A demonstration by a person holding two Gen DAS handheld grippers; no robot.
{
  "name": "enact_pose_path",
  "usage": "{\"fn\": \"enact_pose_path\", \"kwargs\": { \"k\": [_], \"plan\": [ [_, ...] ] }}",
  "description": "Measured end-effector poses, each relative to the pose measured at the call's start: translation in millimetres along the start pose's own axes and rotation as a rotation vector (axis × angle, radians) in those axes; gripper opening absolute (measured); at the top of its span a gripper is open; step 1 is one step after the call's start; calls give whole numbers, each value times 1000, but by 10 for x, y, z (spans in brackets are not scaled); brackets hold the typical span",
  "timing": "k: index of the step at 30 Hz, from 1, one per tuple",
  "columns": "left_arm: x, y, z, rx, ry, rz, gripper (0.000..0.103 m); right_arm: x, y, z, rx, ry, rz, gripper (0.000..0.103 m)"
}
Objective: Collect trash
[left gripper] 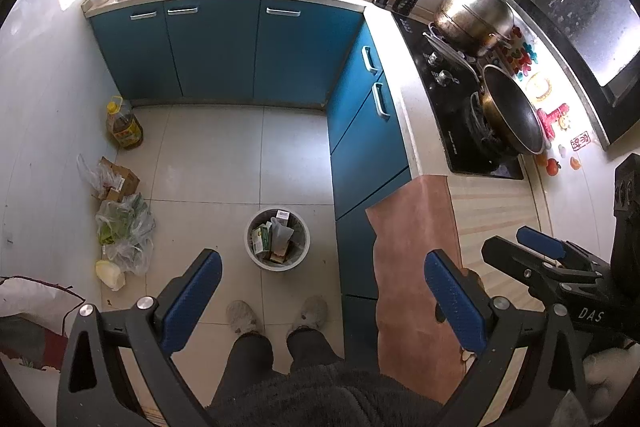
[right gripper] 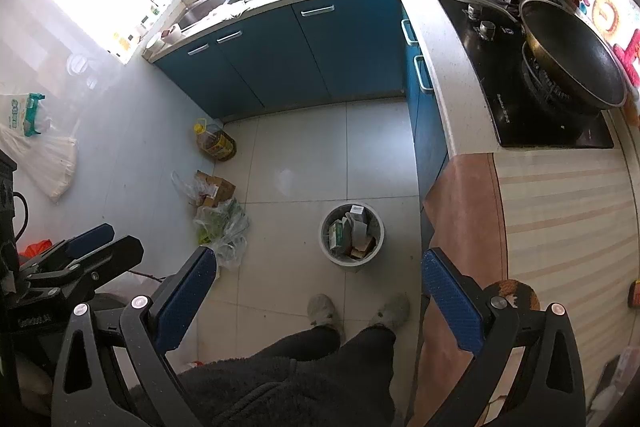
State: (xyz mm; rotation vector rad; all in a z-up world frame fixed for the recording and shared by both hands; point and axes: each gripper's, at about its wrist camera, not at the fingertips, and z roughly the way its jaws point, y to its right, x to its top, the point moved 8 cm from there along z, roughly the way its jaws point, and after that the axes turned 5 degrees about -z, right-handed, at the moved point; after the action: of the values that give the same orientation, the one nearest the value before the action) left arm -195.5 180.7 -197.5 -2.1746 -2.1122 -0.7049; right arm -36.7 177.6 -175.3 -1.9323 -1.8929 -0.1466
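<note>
A round grey trash bin (left gripper: pixel 277 239) stands on the tiled floor and holds several cartons and boxes; it also shows in the right wrist view (right gripper: pixel 352 233). My left gripper (left gripper: pixel 320 267) is open and empty, held high above the floor, near the bin's line. My right gripper (right gripper: pixel 318 267) is open and empty, at a similar height. Each gripper shows at the edge of the other's view: the right one (left gripper: pixel 536 247) and the left one (right gripper: pixel 96 239). A brown round object (right gripper: pixel 516 291) lies on the cloth-covered counter behind my right finger.
Plastic bags (left gripper: pixel 124 231), a cardboard box (left gripper: pixel 120 179) and an oil bottle (left gripper: pixel 124 125) line the left wall. Blue cabinets (left gripper: pixel 224 47) stand ahead and right. The stove (right gripper: pixel 520 67) carries a wok (right gripper: pixel 572 51) and pot (left gripper: pixel 472 13). My slippered feet (left gripper: pixel 276 315) stand below.
</note>
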Motion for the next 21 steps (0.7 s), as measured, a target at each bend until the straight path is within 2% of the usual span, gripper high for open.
{"fn": "enact_pose_path", "kwargs": {
  "k": [21],
  "plan": [
    [18, 41, 9, -2, -1, -3, 103, -7, 11, 18, 3, -4, 2, 103]
  ]
}}
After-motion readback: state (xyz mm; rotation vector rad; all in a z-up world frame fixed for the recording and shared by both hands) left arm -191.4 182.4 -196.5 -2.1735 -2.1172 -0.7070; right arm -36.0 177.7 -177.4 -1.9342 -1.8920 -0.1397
